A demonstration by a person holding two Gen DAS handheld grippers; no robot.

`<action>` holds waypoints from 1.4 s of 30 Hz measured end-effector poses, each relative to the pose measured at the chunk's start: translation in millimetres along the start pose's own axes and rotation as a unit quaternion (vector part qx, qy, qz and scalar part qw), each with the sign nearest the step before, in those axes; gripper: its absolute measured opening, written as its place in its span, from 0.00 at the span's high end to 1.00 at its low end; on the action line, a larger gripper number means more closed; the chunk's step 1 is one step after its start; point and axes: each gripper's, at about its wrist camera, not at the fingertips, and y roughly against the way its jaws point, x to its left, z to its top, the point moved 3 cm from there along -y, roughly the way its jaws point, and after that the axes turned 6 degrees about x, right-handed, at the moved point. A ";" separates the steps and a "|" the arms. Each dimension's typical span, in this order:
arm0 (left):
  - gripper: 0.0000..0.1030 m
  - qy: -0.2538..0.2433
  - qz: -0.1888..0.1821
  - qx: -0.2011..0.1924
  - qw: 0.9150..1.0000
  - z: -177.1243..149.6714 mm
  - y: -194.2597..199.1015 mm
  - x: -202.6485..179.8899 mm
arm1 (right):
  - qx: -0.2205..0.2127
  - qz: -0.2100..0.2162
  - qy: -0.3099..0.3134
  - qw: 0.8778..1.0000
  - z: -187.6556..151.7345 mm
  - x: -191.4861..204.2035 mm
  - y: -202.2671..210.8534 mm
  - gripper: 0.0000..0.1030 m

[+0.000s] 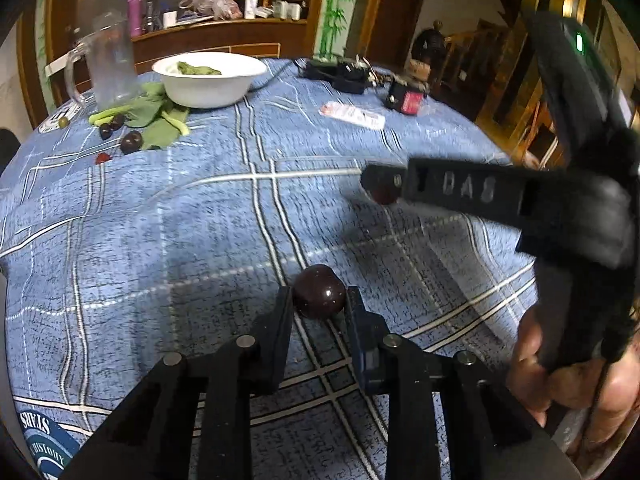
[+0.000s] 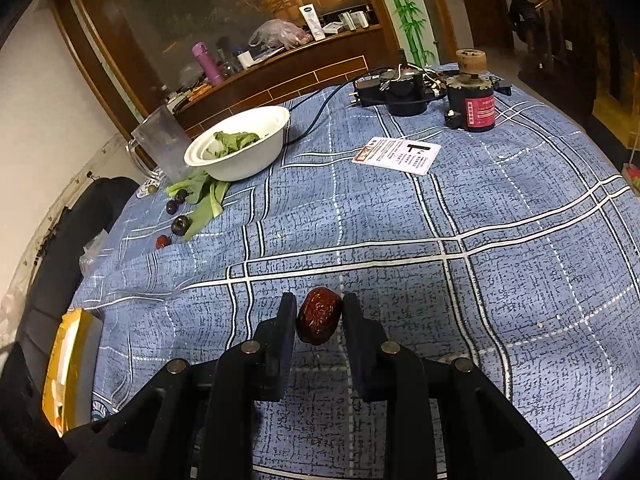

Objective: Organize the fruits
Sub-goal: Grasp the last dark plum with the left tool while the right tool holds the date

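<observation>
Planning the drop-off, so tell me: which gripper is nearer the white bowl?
Left, though only slightly and hard to judge. The left gripper, holding a dark cherry, and the right gripper, holding a red date, both sit well short of the white bowl.

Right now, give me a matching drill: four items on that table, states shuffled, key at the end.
Things:
1. dark cherry
2. red date
3. white bowl
4. printed card

States:
A. lying flat on the blue tablecloth, nothing gripping it
B. clamped in the right tool
C. holding green leaves
D. clamped in the left tool

Pairs: 1-D, 2-B, 3-C, 4-A
</observation>
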 end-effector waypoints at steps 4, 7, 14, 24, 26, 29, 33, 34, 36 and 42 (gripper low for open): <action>0.76 0.018 -0.012 -0.020 1.000 2.9 12.0 8.8 | 0.003 -0.002 0.003 1.000 -2.6 1.9 -2.7 0.76; 0.76 0.026 -0.016 -0.027 0.999 4.0 17.1 12.4 | 0.005 -0.004 0.006 1.000 -4.4 3.5 -4.2 0.76; 0.76 0.037 -0.019 -0.037 0.998 6.2 24.6 16.8 | 0.007 -0.001 0.012 1.000 -6.2 7.8 -4.0 0.76; 0.76 0.062 -0.030 -0.037 0.997 7.4 26.2 27.5 | 0.014 0.005 0.019 1.000 -10.0 14.1 -7.2 0.76; 0.76 0.063 -0.030 -0.039 0.997 7.8 27.2 27.6 | 0.011 0.005 0.023 1.000 -10.3 16.0 -5.6 0.76; 0.76 0.065 -0.031 -0.040 0.997 7.6 27.6 27.8 | 0.009 0.005 0.027 1.000 -11.2 18.2 -4.4 0.76; 0.76 0.069 -0.035 -0.037 0.996 7.3 26.3 28.5 | 0.008 0.005 0.035 0.999 -12.2 21.9 -3.7 0.76; 0.76 0.070 -0.037 -0.036 0.996 7.5 26.0 28.4 | 0.007 0.004 0.037 0.999 -12.5 23.0 -3.1 0.76; 0.76 0.071 -0.041 -0.036 0.996 7.4 26.2 27.9 | 0.005 0.004 0.040 0.999 -12.7 24.6 -1.5 0.76; 0.76 0.075 -0.044 -0.042 0.995 7.9 28.4 29.0 | 0.001 0.013 0.049 0.999 -14.6 31.9 3.6 0.76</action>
